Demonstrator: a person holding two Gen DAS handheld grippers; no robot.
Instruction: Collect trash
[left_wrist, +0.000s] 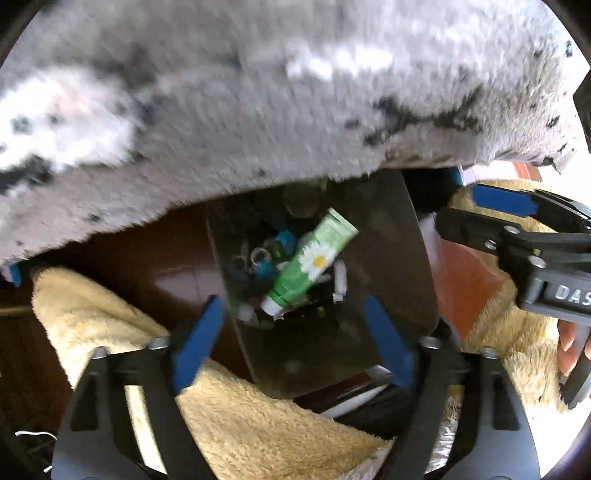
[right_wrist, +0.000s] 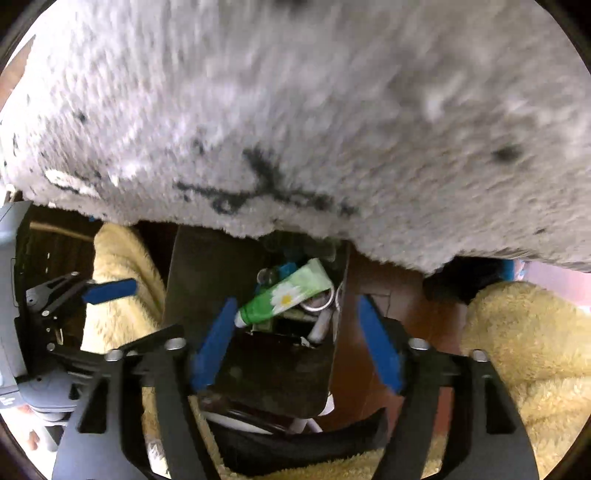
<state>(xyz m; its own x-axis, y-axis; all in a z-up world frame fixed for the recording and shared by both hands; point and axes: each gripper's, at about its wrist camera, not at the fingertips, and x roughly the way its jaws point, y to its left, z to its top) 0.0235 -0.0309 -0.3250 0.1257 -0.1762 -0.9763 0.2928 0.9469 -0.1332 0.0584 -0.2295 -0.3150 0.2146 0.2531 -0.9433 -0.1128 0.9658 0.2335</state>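
A green tube with a daisy print (left_wrist: 314, 260) lies in a dark bin (left_wrist: 391, 266) on top of several small bits of trash. It also shows in the right wrist view (right_wrist: 284, 297), inside the same bin (right_wrist: 207, 273). My left gripper (left_wrist: 293, 341) hangs open and empty above the bin. My right gripper (right_wrist: 295, 343) is open and empty above the bin too. In the left wrist view the right gripper (left_wrist: 480, 206) reaches in from the right edge. In the right wrist view the left gripper (right_wrist: 107, 290) shows at the left.
A grey shaggy rug with black marks (left_wrist: 258, 110) fills the upper half of both views (right_wrist: 295, 110). Cream fluffy cloth (left_wrist: 236, 413) lies on both sides of the bin (right_wrist: 528, 350). Reddish-brown floor (left_wrist: 465, 280) shows beside the bin.
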